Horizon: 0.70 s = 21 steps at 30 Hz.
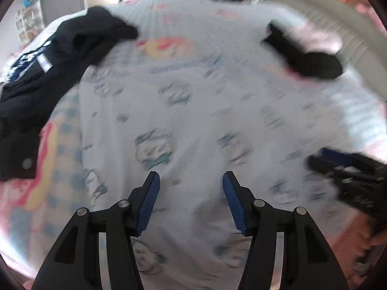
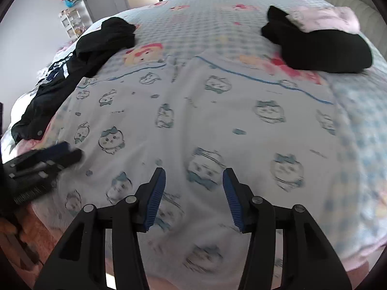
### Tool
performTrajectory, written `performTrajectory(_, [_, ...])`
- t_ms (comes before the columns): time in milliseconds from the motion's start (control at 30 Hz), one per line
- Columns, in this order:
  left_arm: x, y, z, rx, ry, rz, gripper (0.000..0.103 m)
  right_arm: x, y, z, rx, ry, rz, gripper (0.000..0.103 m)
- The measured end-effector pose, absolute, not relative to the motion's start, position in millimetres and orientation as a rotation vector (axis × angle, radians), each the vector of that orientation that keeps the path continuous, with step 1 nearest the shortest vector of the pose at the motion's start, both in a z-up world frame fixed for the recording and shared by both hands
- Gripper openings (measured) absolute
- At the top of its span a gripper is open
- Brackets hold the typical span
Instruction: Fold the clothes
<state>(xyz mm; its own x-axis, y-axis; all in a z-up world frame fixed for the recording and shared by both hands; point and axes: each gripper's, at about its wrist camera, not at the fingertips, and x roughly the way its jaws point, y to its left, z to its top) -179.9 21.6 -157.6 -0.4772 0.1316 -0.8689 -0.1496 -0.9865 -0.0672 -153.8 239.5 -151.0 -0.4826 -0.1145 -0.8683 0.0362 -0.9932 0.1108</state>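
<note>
A white garment printed with blue cartoon cats (image 2: pixel 193 120) lies spread flat on the bed, its blue-trimmed far edge across the middle; it also fills the left wrist view (image 1: pixel 188 120). My left gripper (image 1: pixel 191 181) hovers over its near part, open, nothing between the blue pads. My right gripper (image 2: pixel 194 177) is also open above the garment's near part, with nothing between its fingers. Each gripper shows in the other's view: the right one (image 1: pixel 348 169) at the right edge, the left one (image 2: pixel 41 166) at the left edge.
A crumpled black jacket (image 2: pixel 79 60) lies at the bed's left side. A folded black garment (image 2: pixel 321 48) sits far right with a pink folded piece (image 2: pixel 324 19) on it. The checked bedcover (image 2: pixel 358 120) shows around the garment. A small shelf (image 2: pixel 72 21) stands by the far wall.
</note>
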Motion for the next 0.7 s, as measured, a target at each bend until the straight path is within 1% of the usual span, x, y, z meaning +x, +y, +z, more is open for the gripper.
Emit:
performTrajectory(33, [-180,16,-163,-1.551,0.046,2.588,0.058,-153,243,-158,1.596,-0.114,-2.63,0.051])
performTrajectory(67, [-176,5,-163,-1.553,0.013,2.593,0.057,-152,246,-165,1.644,-0.109,-2.629,0.051])
performTrajectory(133, [-170,-15,-164,-1.56,-0.042,2.609,0.056,-140,264,-166,1.627,-0.205,-2.62,0.051])
performTrajectory(200, [-164,-33,-160,-1.584,-0.039,2.66,0.056,-126,282,-160,1.592,-0.274,-2.634,0.051])
performTrajectory(267, [-159,-49,-154,-1.599,-0.076,2.694,0.056,-120,292,-154,1.577,-0.29,-2.665,0.051])
performTrajectory(333, [-152,-47,-139,-1.524,-0.15,2.704,0.053,-115,299,-146,1.566,-0.298,-2.712,0.051])
performTrajectory(400, [-144,-24,-127,-1.424,-0.122,2.653,0.054,-114,294,-140,1.548,-0.307,-2.71,0.052])
performTrajectory(500, [-137,25,-121,-1.335,-0.076,2.526,0.054,-116,272,-144,1.556,-0.249,-2.648,0.052])
performTrajectory(567, [-136,49,-128,-1.338,-0.02,2.49,0.054,-116,254,-152,1.572,-0.178,-2.624,0.052])
performTrajectory(667, [-130,65,-137,-1.362,-0.015,2.445,0.054,-106,247,-159,1.575,-0.207,-2.619,0.052])
performTrajectory(700, [-126,67,-142,-1.37,0.014,2.447,0.054,-101,248,-160,1.574,-0.212,-2.621,0.052])
